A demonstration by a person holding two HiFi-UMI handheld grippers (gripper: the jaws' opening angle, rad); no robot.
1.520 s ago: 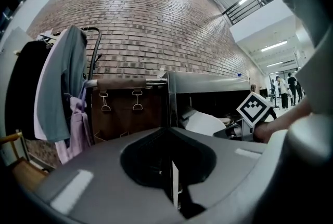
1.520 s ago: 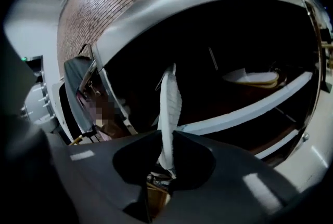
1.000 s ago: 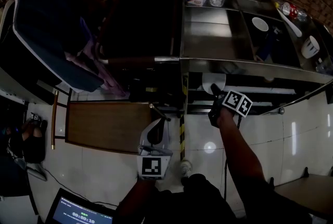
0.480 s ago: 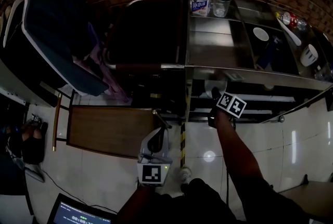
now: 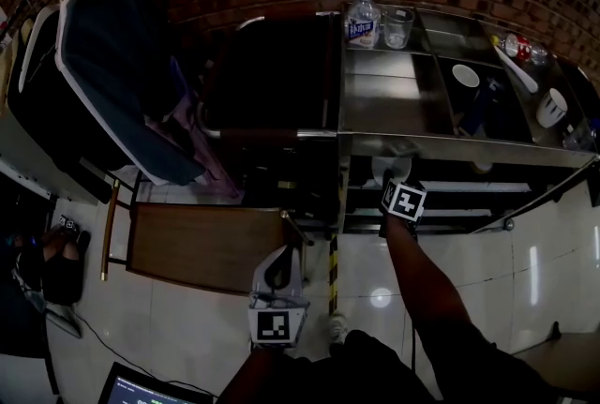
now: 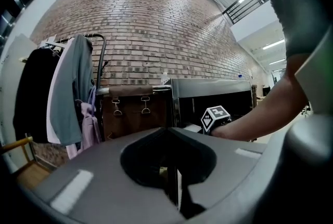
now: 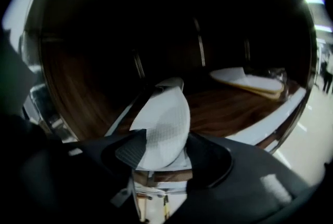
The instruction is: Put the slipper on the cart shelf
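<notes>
A white slipper (image 7: 164, 124) lies toe-away on the cart's brown lower shelf (image 7: 229, 108), between the jaws of my right gripper (image 7: 158, 163). Those jaws are opening and stand wide around its heel end. A second pale slipper (image 7: 250, 81) rests farther back on the right of the same shelf. In the head view the right gripper (image 5: 397, 191) reaches under the steel cart top (image 5: 394, 142), and a patch of the white slipper (image 5: 384, 170) shows just beyond it. My left gripper (image 5: 284, 250) hangs low over the floor, shut and empty, jaws (image 6: 174, 186) meeting in a thin line.
On the cart top stand a water bottle (image 5: 363, 18), a glass (image 5: 397, 27), a bowl (image 5: 466, 74) and a mug (image 5: 559, 107). A low wooden bench (image 5: 206, 247) sits left of the cart. Coats hang on a rack (image 5: 112, 74). A brown bag (image 6: 132, 108) stands by the cart.
The right gripper has pushed further in under the cart top toward the lower shelf. The left gripper has stayed low in much the same place.
</notes>
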